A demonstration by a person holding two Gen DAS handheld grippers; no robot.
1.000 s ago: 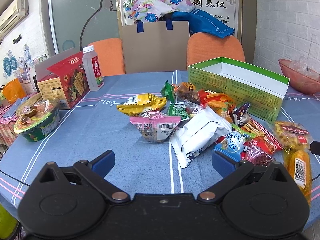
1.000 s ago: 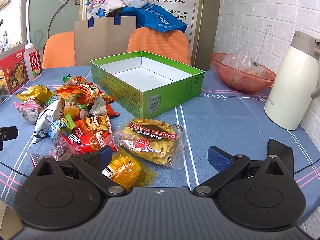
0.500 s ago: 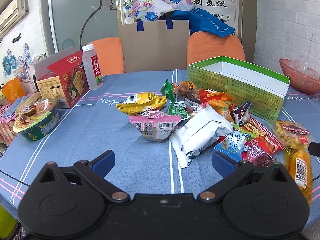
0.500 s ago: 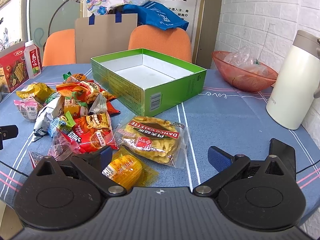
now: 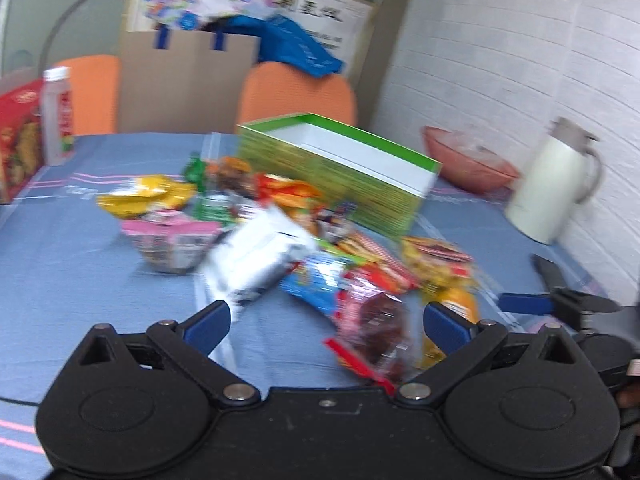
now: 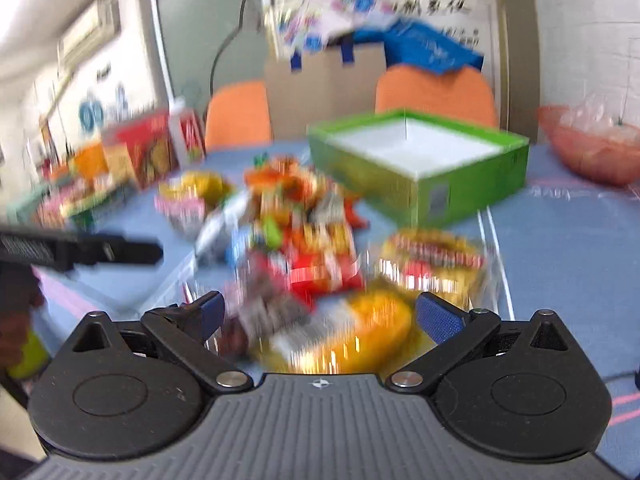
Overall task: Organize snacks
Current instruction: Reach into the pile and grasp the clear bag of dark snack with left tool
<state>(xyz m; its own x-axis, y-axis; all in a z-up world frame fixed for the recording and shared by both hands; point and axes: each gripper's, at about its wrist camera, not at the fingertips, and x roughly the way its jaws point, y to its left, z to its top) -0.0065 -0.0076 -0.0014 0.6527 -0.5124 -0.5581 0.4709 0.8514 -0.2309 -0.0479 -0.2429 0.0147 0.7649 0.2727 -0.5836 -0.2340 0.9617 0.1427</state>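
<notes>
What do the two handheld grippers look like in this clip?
The left gripper has a black plastic body, round pivot housings, silver rivets and blue ribbed finger pads. The right gripper has the same black linkage and blue pads, but a grey ribbed base plate bearing a small compass-like mark.

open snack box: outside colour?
Green outside, white inside; clearest in the right wrist view.
</notes>
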